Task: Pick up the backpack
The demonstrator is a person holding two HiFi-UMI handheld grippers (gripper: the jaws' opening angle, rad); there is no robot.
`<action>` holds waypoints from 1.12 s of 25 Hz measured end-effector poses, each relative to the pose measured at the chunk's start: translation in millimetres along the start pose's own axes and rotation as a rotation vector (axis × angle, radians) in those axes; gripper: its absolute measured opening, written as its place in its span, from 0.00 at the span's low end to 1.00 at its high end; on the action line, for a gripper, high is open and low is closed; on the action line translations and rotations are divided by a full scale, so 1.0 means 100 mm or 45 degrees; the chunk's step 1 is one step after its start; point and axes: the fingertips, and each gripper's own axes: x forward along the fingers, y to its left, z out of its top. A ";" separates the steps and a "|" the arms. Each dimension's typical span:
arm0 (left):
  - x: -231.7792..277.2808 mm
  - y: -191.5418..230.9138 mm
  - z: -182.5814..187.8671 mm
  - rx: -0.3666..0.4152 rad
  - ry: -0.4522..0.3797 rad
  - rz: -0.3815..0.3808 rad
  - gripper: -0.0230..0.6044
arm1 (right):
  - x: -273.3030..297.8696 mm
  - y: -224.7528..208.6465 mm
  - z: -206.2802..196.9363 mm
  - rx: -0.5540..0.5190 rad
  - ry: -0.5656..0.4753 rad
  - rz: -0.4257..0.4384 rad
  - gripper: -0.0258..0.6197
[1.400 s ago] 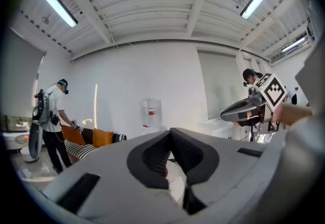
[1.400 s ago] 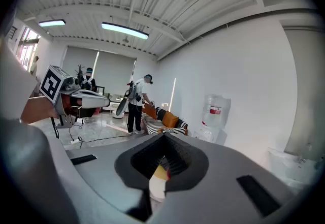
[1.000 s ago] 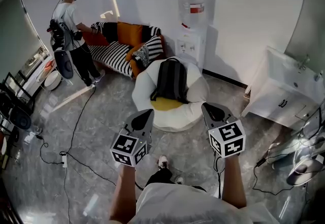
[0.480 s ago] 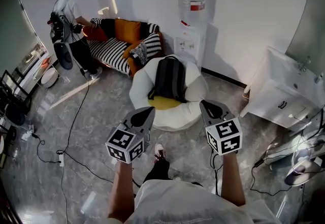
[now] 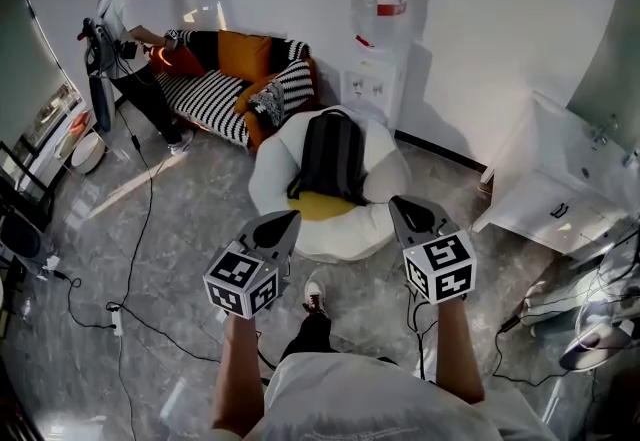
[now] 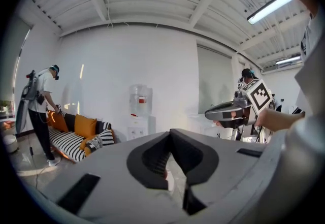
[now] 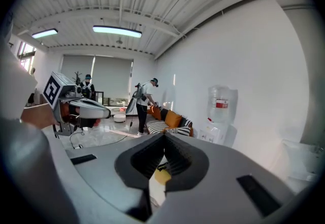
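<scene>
A dark backpack (image 5: pixel 332 155) lies upright against a white beanbag (image 5: pixel 275 179), above a yellow cushion (image 5: pixel 318 206). My left gripper (image 5: pixel 292 217) hangs in front of the beanbag's near left edge, jaws shut with nothing between them. To its right, my right gripper (image 5: pixel 397 201) is level with it near the beanbag's right edge, also shut and empty. Both are short of the backpack. In the left gripper view the shut jaws (image 6: pixel 170 132) hide the backpack. The right gripper view shows the shut jaws (image 7: pixel 163 136) and a bit of yellow cushion (image 7: pixel 162 176) behind them.
A water dispenser (image 5: pixel 380 39) stands behind the beanbag. A striped sofa (image 5: pixel 215 97) with orange cushions is at the back left, and a person (image 5: pixel 125 39) bends over it. A white cabinet (image 5: pixel 560 194) stands at right. Cables (image 5: pixel 140 259) run across the floor.
Both grippers have moved forward towards the beanbag, staying shut. My foot has stepped forward. The person at the sofa has shifted left.
</scene>
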 end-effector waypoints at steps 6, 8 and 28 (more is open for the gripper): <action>0.49 0.53 0.03 -0.015 0.013 -0.001 0.03 | 0.51 -0.35 0.02 0.053 0.029 -0.055 0.04; 0.65 0.70 0.07 -0.002 0.012 -0.004 0.04 | 0.69 -0.45 0.07 0.067 0.037 -0.063 0.04; 1.69 1.90 0.13 0.021 0.084 0.016 0.05 | 2.08 -0.86 0.26 0.186 0.171 0.020 0.04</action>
